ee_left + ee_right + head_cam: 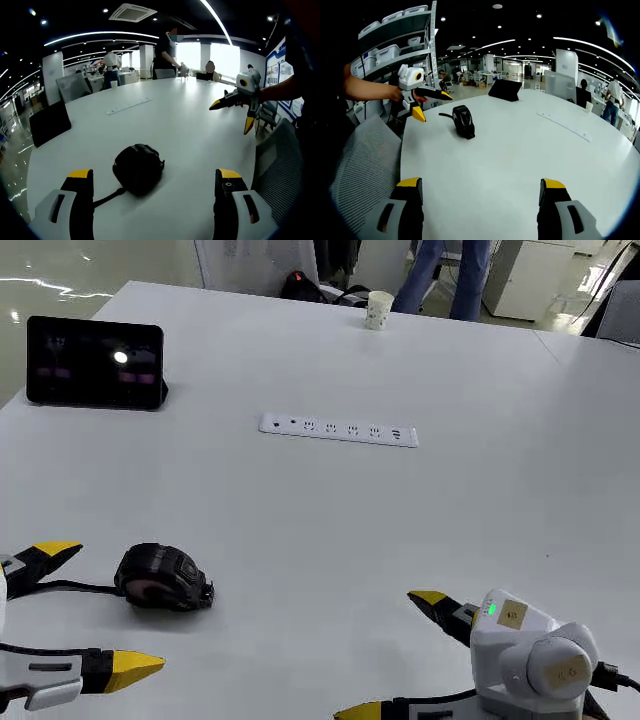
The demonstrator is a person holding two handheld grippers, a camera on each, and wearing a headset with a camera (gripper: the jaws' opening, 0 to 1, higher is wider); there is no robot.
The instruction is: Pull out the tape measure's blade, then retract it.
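A black tape measure [160, 577] lies on the white table [330, 510] at the near left, its wrist strap trailing left. My left gripper [85, 610] stands open at the bottom left, its yellow-tipped jaws on either side of the strap, a short way short of the case. In the left gripper view the tape measure [137, 167] lies just ahead between the wide jaws of the left gripper [152, 182]. My right gripper [400, 660] is open at the bottom right, well away from the case. In the right gripper view the tape measure [464, 121] lies far ahead, and the right gripper [479, 192] holds nothing.
A white power strip [338, 429] lies across the table's middle. A dark tablet [95, 363] stands propped at the far left, and a paper cup [378, 310] sits near the far edge. A person's legs [450, 275] show beyond the table.
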